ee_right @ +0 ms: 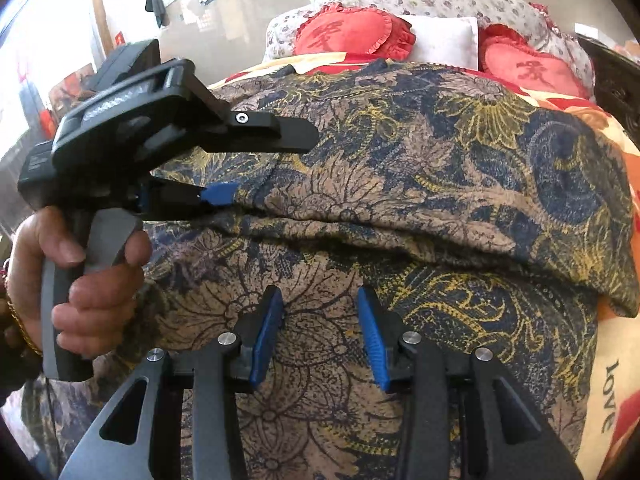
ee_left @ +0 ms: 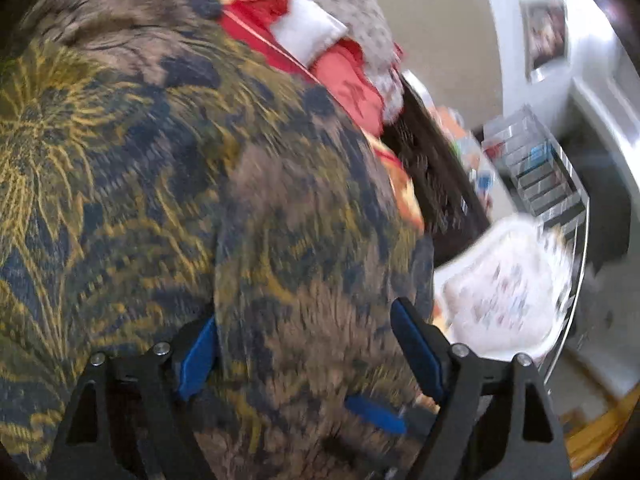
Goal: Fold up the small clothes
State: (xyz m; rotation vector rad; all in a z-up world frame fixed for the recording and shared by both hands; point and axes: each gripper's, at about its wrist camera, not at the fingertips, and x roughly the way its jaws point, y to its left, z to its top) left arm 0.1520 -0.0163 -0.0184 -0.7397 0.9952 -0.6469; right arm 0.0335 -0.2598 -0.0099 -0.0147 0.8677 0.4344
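A brown garment with navy and yellow flower print lies spread on the bed, with a fold ridge across its middle. It fills most of the left wrist view. My right gripper is open just above the near part of the cloth, with nothing between its blue pads. My left gripper is open, its jaws wide over the cloth. In the right wrist view it comes in from the left over the garment's left edge, one blue pad at the fold.
Red heart cushions and a white pillow lie at the bed's head on a floral quilt. A dark bed frame, a white patterned item and a clear organiser sit to the right. An orange sheet lies under the garment.
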